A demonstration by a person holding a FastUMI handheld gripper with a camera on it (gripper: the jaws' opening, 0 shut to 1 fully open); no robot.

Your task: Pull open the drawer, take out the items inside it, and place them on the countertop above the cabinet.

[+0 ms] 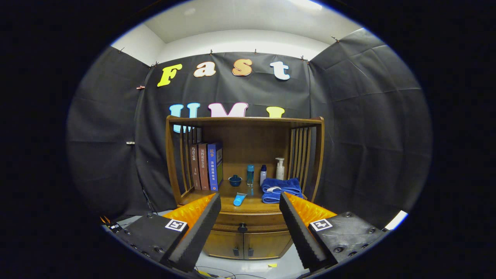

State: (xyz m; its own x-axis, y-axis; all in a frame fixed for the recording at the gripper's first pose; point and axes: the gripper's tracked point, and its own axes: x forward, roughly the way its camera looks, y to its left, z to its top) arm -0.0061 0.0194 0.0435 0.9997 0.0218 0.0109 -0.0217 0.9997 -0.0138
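A wooden cabinet stands ahead against the booth wall. Its drawer sits closed under the countertop, with a small dark knob at the middle. A light blue tube lies on the countertop near its front edge. My gripper is open, held some way back from the cabinet, and the drawer knob shows between the two fingers. Nothing is between the fingers.
On the countertop stand three books at the left, a small dark blue bowl, a blue bottle, a white bottle, a pump bottle and a folded blue towel. Two small doors lie below the drawer.
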